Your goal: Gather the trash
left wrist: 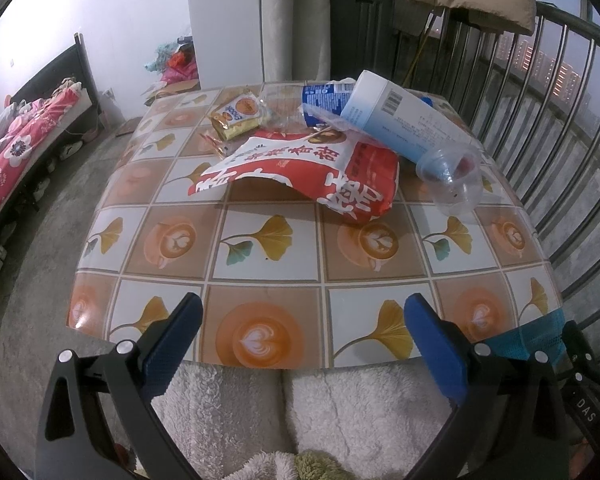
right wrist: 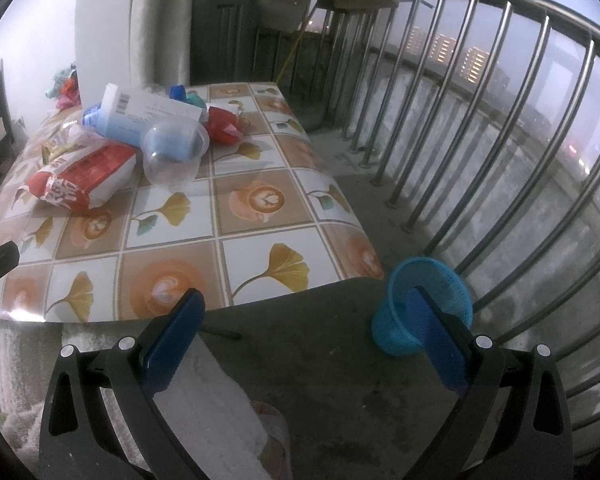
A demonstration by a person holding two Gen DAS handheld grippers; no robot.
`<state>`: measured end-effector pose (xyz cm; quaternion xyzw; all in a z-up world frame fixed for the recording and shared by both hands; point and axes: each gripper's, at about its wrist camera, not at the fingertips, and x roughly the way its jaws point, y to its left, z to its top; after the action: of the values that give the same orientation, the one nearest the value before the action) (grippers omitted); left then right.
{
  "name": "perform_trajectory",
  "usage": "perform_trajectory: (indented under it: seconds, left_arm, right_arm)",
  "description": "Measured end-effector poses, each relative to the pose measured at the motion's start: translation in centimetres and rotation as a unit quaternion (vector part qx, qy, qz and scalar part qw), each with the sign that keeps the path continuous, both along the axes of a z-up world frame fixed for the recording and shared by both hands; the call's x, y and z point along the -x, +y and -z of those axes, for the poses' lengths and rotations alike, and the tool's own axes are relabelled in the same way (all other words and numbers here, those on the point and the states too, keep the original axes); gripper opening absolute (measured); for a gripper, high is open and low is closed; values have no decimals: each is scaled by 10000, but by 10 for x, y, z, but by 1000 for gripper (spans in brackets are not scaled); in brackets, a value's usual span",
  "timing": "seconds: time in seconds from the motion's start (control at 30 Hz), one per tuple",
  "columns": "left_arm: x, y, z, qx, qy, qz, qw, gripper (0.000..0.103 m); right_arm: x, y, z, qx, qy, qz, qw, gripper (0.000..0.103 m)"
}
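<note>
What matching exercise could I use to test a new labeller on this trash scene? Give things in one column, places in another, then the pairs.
Things:
1. red and white snack bag
2. clear plastic cup
3. blue mesh basket
4. white carton

Places:
A. on the floor by the railing
B. lying on its side, at the table's railing side
C. resting on top of other trash
D. nearest the table's middle

Pairs: 1-D, 2-B, 3-A, 4-C

Dim, bluish dusk light from my 1–3 o'clock, past the railing. Soft shadows, faint glare on the tablecloth. Heavy fisheye bending and black vignette at edges.
</note>
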<state>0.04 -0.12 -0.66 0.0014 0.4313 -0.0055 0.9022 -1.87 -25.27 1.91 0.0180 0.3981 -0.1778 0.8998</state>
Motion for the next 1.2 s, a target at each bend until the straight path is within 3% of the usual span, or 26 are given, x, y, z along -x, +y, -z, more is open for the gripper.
perform_trajectory:
  seconds: [1.2]
  left_arm:
    - [0,7,7,131,103,151,9997,99]
  right_arm:
    - [-5,5,2,65,-20,-121,9999,97]
